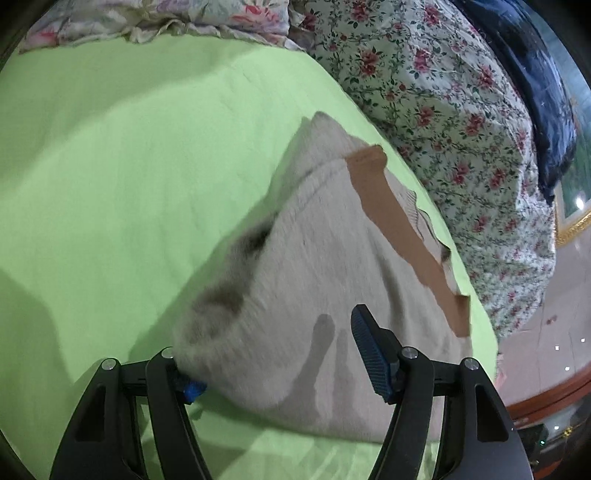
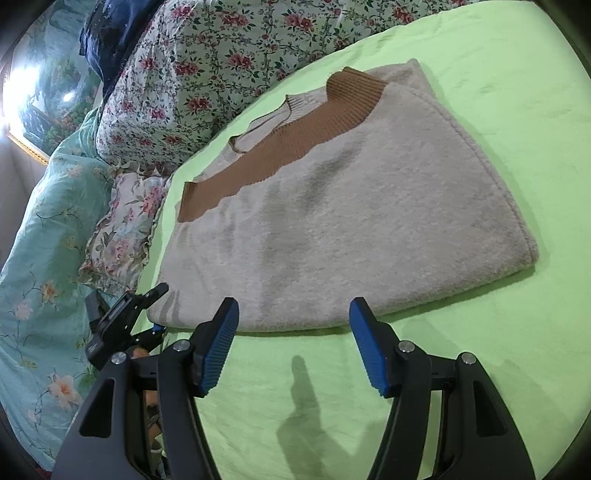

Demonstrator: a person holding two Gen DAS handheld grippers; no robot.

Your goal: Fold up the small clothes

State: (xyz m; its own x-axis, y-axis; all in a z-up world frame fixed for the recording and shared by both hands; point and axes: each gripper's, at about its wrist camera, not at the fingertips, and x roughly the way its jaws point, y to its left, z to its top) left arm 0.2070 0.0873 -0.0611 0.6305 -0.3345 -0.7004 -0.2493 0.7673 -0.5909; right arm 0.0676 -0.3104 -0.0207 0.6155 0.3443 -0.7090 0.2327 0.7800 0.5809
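Observation:
A small beige knitted sweater (image 2: 332, 229) with a brown ribbed hem band (image 2: 280, 147) lies folded on the green sheet (image 2: 498, 350). In the left wrist view the sweater (image 1: 314, 295) is close up and blurred. Its near edge drapes over my left gripper's (image 1: 280, 354) left finger, and the right finger (image 1: 369, 354) rests on top of the cloth; the jaws stand wide apart. My right gripper (image 2: 291, 347) is open and empty just short of the sweater's near edge. The left gripper shows in the right wrist view (image 2: 125, 317) at the sweater's left corner.
A floral quilt (image 2: 207, 74) and a dark blue bundle (image 2: 107, 33) lie beyond the sweater. A teal floral cover (image 2: 40, 240) and a frilled pillow (image 2: 125, 221) are at the left. The bed edge and floor (image 1: 546, 314) show at the right of the left wrist view.

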